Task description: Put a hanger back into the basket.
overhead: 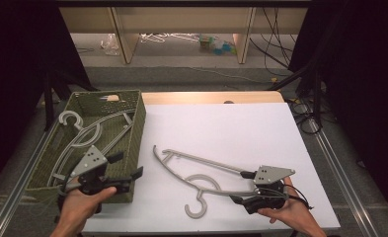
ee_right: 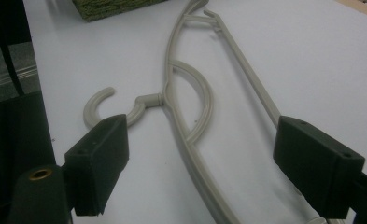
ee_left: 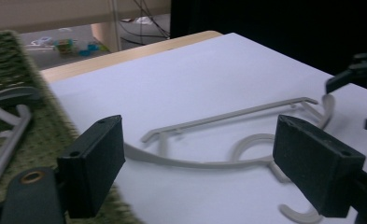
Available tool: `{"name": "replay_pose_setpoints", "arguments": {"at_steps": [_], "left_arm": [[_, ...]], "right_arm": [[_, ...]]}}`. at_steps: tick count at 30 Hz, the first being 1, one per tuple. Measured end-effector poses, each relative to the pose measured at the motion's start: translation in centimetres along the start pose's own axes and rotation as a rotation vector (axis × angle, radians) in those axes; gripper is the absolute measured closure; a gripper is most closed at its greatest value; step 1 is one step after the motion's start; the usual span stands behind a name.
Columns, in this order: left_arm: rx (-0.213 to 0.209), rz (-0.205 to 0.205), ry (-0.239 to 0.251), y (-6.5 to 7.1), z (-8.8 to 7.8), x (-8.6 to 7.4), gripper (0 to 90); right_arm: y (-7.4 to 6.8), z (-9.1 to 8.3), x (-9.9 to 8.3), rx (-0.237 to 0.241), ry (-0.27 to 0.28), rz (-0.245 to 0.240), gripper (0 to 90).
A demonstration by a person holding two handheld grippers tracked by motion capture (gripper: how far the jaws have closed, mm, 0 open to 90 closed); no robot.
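Observation:
A grey plastic hanger [overhead: 207, 163] lies flat on the white tabletop [overhead: 221, 123], its hook [overhead: 196, 207] toward the front edge. My right gripper [overhead: 238, 186] is open at the hanger's right end, and in the right gripper view the hanger's arm [ee_right: 186, 93] runs between the jaws without touching the pads [ee_right: 97, 158]. My left gripper [overhead: 131, 165] is open and empty over the front right corner of a green woven basket [overhead: 138, 133], pointing at the hanger [ee_left: 209, 163] on the table. A second grey hanger [overhead: 90, 133] lies inside the basket.
The basket stands on the table's left side and its green edge [ee_left: 50, 135] is right under the left jaws. A wooden table edge [overhead: 211, 96] runs along the back. Beyond it are shelf legs [overhead: 243, 39], floor clutter and cables [overhead: 275, 54]. Dark curtains flank both sides.

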State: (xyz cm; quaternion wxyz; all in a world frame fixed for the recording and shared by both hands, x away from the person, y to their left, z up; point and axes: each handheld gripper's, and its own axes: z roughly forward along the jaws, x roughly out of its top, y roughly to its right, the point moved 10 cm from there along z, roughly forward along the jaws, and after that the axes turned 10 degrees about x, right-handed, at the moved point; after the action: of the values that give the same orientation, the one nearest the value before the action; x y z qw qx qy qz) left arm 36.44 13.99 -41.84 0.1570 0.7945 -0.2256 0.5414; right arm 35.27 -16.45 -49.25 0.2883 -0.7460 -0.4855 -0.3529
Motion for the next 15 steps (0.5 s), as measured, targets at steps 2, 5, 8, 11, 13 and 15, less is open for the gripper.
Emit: {"name": "replay_pose_setpoints", "arguments": {"at_steps": [2, 5, 8, 11, 13, 15], "left_arm": [[-0.039, -0.009, -0.012, 1.5, 0.3, -0.7, 16.5], [-0.075, -0.006, -0.019, 3.2, 0.6, -1.4, 16.4], [-0.097, 0.026, -0.024, 4.4, 0.9, -2.2, 16.4], [-0.115, 0.034, -0.032, 5.2, 1.2, -3.0, 16.4], [-0.103, 0.026, -0.032, 5.4, 1.3, -3.3, 16.5], [-0.087, 0.028, -0.023, 5.2, 1.4, -3.6, 16.7]], "right_arm": [[0.0, 0.0, 0.0, -0.001, 0.000, 0.000, 19.3], [-0.1, 0.0, 0.1, -0.001, 0.001, 0.002, 19.3], [-0.1, 0.0, 0.0, 0.001, 0.001, 0.005, 19.3], [-0.1, 0.0, 0.0, 0.001, 0.002, 0.005, 19.3], [-0.1, 0.0, 0.0, -0.001, 0.002, 0.005, 19.3], [-0.1, 0.0, 0.0, -0.002, 0.000, 0.002, 19.3]]}}
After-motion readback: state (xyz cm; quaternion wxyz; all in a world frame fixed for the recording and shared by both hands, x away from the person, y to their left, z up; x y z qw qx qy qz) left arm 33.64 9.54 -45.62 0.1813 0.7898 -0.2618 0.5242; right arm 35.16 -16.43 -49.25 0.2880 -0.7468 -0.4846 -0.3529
